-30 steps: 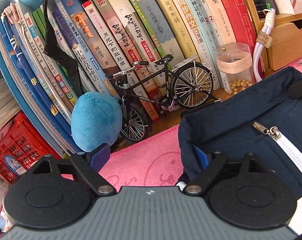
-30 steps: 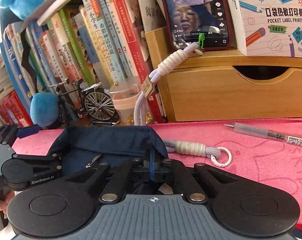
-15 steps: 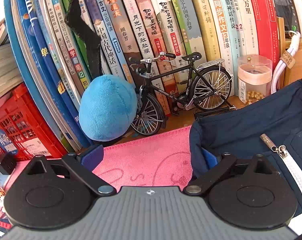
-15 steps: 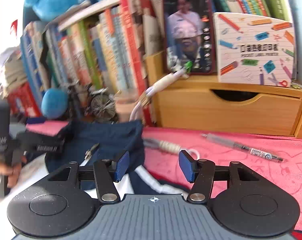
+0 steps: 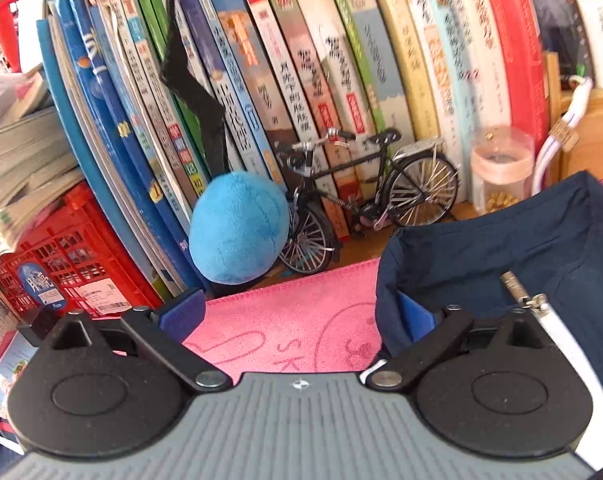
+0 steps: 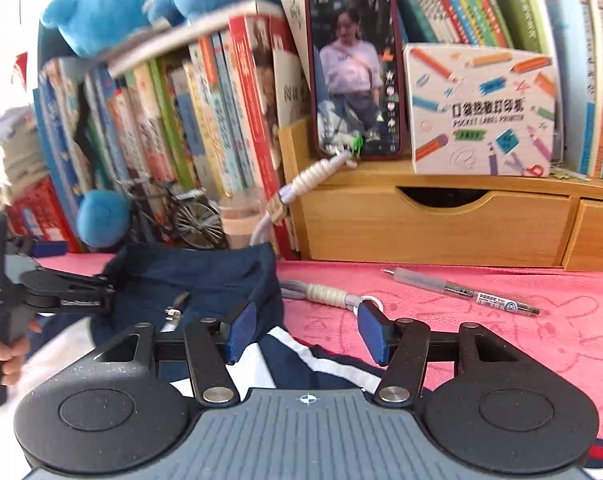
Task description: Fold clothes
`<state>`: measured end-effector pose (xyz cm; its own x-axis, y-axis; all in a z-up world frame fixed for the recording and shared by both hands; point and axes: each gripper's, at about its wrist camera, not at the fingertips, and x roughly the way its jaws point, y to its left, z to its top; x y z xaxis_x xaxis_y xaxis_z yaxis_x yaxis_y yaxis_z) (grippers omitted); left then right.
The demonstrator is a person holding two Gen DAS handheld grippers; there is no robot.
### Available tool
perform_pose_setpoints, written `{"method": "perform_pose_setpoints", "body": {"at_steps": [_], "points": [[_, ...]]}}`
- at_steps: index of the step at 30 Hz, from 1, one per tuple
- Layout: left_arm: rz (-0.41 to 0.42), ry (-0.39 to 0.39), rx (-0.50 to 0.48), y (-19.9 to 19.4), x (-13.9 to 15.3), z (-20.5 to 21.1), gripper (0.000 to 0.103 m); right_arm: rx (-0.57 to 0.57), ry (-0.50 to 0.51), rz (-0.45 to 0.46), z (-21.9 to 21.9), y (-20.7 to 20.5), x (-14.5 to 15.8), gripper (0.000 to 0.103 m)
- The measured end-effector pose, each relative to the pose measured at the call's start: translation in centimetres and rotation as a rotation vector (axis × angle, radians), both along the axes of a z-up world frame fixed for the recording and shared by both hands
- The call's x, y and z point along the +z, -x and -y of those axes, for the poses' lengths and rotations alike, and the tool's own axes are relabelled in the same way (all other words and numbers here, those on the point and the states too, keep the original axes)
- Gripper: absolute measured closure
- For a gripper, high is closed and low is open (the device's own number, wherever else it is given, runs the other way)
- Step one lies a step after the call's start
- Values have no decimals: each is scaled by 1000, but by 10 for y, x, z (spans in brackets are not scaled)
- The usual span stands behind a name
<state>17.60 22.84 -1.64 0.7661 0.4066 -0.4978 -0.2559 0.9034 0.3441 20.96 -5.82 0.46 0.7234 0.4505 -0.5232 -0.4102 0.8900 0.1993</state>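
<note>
Navy jacket (image 6: 205, 280) lies on pink towel (image 6: 501, 332), collar toward 12 o'clock. Both grippers spread wide, gripping nothing: left gripper (image 5: 297, 316) at 9 o'clock edge, right gripper (image 6: 305, 332) at 3 o'clock, seemingly flanking it for folding.

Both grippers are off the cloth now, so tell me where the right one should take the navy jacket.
Grip the navy jacket at its raised right collar edge, coming from the right over the pink towel. That edge stands up free; the open right gripper sits just beside it.
</note>
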Motion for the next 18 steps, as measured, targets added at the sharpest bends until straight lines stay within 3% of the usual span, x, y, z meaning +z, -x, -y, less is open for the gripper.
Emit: {"method": "perform_pose_setpoints", "body": {"at_steps": [2, 6, 11, 13, 15, 17, 18], "points": [[34, 5, -23, 20, 14, 6, 2, -55, -31, 23, 39, 32, 13, 30], [29, 32, -139, 40, 28, 55, 2, -251, -71, 32, 136, 94, 20, 27], [23, 64, -284, 65, 44, 115, 1, -693, -72, -30, 286, 171, -4, 26], [-8, 47, -313, 62, 33, 139, 1, -832, -116, -56, 333, 196, -15, 26], [-40, 29, -343, 60, 23, 162, 1, -907, -189, -70, 364, 212, -23, 17], [-72, 12, -371, 58, 12, 186, 1, -909, -265, -95, 389, 215, -33, 0], [-88, 3, -386, 57, 6, 198, 1, -887, -300, -118, 395, 209, -37, 0]]}}
